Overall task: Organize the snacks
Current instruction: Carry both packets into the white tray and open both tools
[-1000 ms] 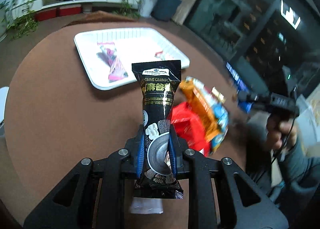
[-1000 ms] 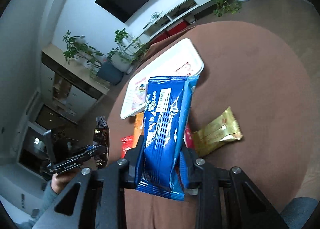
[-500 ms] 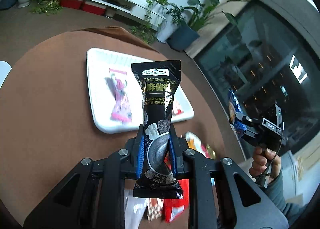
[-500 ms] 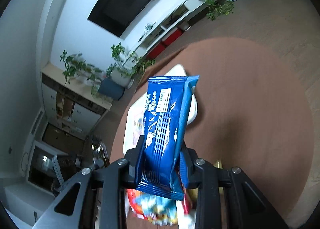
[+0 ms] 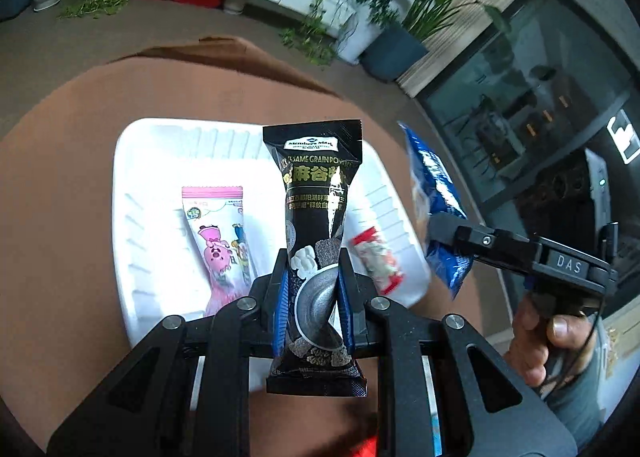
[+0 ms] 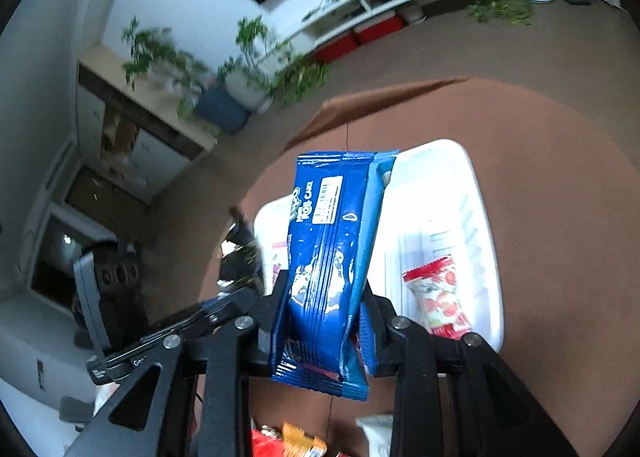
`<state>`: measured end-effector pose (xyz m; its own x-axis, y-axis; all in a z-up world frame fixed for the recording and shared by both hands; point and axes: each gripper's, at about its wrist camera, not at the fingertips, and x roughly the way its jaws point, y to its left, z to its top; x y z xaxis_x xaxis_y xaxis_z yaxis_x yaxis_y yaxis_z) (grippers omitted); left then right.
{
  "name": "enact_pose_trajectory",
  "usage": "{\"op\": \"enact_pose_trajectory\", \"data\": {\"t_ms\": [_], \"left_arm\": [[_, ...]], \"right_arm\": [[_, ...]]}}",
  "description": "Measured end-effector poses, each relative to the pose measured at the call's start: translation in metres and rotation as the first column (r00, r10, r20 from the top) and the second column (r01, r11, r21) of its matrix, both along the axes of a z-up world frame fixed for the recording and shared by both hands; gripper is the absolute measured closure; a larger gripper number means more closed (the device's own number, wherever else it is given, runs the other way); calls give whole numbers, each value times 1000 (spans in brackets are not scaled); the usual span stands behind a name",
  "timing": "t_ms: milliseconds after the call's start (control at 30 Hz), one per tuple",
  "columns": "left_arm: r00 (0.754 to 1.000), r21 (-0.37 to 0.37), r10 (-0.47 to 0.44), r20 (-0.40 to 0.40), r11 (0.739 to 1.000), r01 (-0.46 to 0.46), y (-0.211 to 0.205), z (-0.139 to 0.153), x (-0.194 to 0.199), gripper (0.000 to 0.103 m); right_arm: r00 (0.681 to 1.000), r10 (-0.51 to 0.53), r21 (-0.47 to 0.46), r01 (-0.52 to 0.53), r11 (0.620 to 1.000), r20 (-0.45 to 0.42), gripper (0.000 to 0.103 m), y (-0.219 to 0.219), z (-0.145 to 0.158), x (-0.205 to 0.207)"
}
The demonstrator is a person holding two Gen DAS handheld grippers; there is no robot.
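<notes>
My left gripper [image 5: 314, 297] is shut on a black sesame grain snack packet [image 5: 318, 209] and holds it upright over the near part of a white tray [image 5: 132, 225]. The tray holds a pink cartoon packet [image 5: 220, 241] and a red and white packet [image 5: 376, 261]. My right gripper [image 6: 326, 317] is shut on a blue roll cake packet [image 6: 332, 249] above the tray's [image 6: 476, 193] near left edge. The right gripper also shows in the left wrist view [image 5: 448, 233], with the blue packet [image 5: 436, 193], at the tray's right side.
The tray sits on a round brown table [image 5: 60, 185]. Loose red and orange snack packets [image 6: 288, 443] lie on the table below the right gripper. The left gripper's body [image 6: 132, 321] shows at the left of the right wrist view. Shelves and potted plants stand beyond the table.
Both grippers have moved with their packets toward the tray and now hang over it. The loose snack pile has dropped out of the left wrist view.
</notes>
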<state>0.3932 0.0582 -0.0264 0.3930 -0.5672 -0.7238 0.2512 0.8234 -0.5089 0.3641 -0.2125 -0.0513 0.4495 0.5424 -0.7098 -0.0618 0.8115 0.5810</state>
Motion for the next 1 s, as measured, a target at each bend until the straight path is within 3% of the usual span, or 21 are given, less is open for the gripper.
{"op": "enact_pose_trajectory", "data": {"t_ms": [167,333,733,1000], "left_arm": [[1000,98,-16,-25,995,18,-25,-16,7,84],[999,142,-29,-23,989,32,-39,-25,4,84],[1000,168,-26,-4,985,26,-48,-30,-8,84],[999,228,-42,9,973,38,-54,-29,-11,82]], "right_arm": [[999,-16,-93,12,996,-49,71,2,-25,21],[996,-18,-180,2,984,-86,71,7,-44,29],[994,20,-187,-40,981,-107,71,23,-57,8],[996,-28,-158,14,987,-85,70,12,-59,16]]}}
